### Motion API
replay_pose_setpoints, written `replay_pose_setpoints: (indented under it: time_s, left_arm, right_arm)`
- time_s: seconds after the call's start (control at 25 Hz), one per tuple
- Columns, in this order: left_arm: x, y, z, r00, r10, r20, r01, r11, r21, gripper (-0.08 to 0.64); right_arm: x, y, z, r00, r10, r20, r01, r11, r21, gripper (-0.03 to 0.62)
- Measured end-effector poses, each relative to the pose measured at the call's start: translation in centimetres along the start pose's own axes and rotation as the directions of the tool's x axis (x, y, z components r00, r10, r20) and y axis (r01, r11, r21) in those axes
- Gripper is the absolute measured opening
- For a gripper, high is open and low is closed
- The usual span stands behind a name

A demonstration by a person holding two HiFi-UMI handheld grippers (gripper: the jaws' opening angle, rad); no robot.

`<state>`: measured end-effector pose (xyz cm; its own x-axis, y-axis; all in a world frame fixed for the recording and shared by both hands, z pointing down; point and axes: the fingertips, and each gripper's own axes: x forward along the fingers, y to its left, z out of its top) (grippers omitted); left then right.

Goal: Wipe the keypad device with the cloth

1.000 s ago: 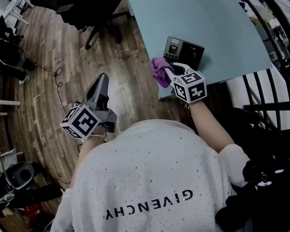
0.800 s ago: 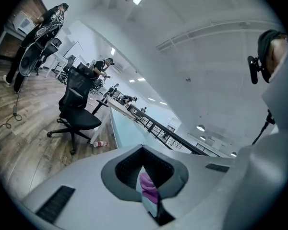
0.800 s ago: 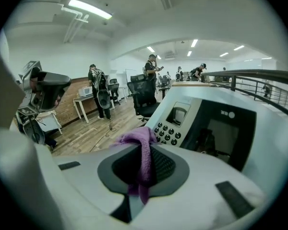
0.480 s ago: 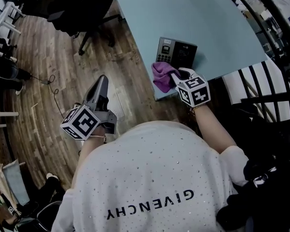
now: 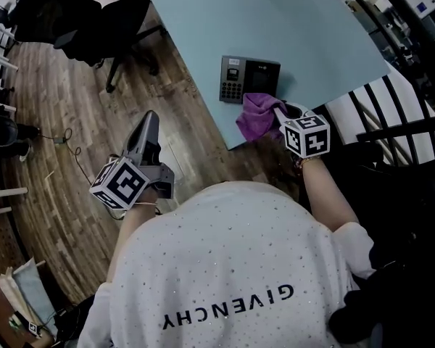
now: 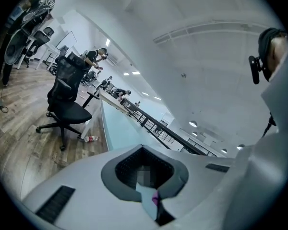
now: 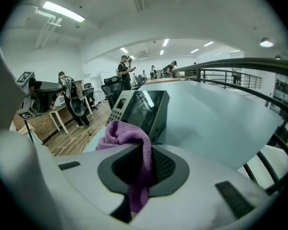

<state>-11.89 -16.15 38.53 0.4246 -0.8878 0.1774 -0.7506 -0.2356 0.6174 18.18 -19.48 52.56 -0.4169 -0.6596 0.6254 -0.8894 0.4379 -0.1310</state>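
The dark keypad device [image 5: 249, 78] lies flat near the front edge of the pale blue table [image 5: 304, 27]; its keys are on its left part. My right gripper [image 5: 283, 114] is shut on a purple cloth [image 5: 258, 114], which is bunched against the device's near right edge. In the right gripper view the cloth [image 7: 132, 143] hangs between the jaws with the device [image 7: 139, 110] just beyond it. My left gripper [image 5: 148, 138] is shut and holds nothing. It is out over the wooden floor, left of the table.
A black office chair [image 5: 109, 20] stands on the wooden floor at the table's left. A black railing [image 5: 391, 122] runs along the table's right side. The table's front corner [image 5: 228, 145] is close to the cloth. People stand far off by other desks.
My right gripper has carried the cloth to the right along the device's near edge, from its keypad side to its right half. The left gripper has stayed put.
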Motion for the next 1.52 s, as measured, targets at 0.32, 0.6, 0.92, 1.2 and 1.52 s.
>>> replay_pose_setpoints:
  time_s: [0.32, 0.6, 0.92, 1.2, 1.52]
  left_arm:
    - [0.3, 0.6, 0.8, 0.999, 0.021, 0.046, -0.021, 1.000, -0.003, 0.000]
    - [-1.6, 2.0, 2.0, 0.992, 0.078, 0.098, -0.079, 0.997, 0.001, 0.000]
    - [-5.9, 4.2, 3.0, 0.968, 0.184, 0.169, -0.183, 0.983, -0.020, 0.000]
    - [-9.0, 5.9, 3.1, 0.936, 0.269, 0.227, -0.263, 0.963, -0.058, 0.000]
    - [-7.0, 4.2, 2.7, 0.959, 0.204, 0.196, -0.202, 0.979, -0.031, 0.000]
  right_arm:
    - [-3.4, -6.4, 4.8, 0.988, -0.135, 0.079, 0.130, 0.989, 0.069, 0.029]
    - [-3.1, -5.0, 17.8, 0.953, -0.102, 0.285, 0.141, 0.982, -0.122, 0.028]
    - [6.6, 2.4, 20.6, 0.977, 0.095, 0.190, -0.044, 0.965, -0.258, 0.029]
    - [8.7, 6.0, 18.3, 0.977, 0.181, 0.111, -0.142, 0.946, -0.291, 0.029]
    - [5.6, 2.6, 15.2, 0.988, 0.123, 0.095, -0.096, 0.963, -0.253, 0.029]
